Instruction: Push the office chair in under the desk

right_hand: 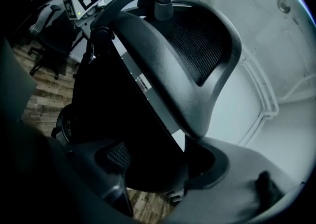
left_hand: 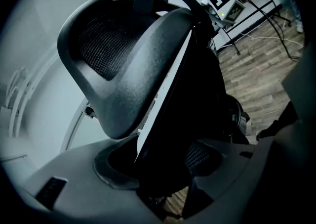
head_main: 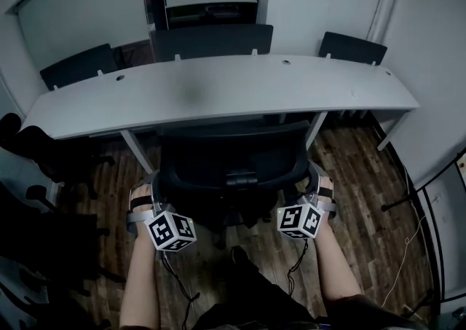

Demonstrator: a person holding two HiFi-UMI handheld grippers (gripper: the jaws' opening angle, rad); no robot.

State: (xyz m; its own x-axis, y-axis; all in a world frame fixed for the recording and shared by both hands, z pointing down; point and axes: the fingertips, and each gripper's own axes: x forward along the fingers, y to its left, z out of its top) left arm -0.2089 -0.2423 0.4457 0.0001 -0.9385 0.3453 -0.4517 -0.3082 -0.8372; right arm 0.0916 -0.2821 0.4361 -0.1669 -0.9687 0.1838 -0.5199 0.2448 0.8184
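A black mesh-backed office chair stands at the near edge of the long grey curved desk, its seat partly under the desktop. My left gripper clamps the left edge of the backrest, and my right gripper clamps the right edge. In the left gripper view the backrest rim fills the gap at my left gripper. From the right gripper view the chair back likewise runs down into my right gripper. Each view shows the other gripper's marker cube beyond the chair.
Three more black chairs stand behind the desk. Other dark chairs crowd the left side. A stand's legs and cables lie on the wooden floor at the right, near the wall.
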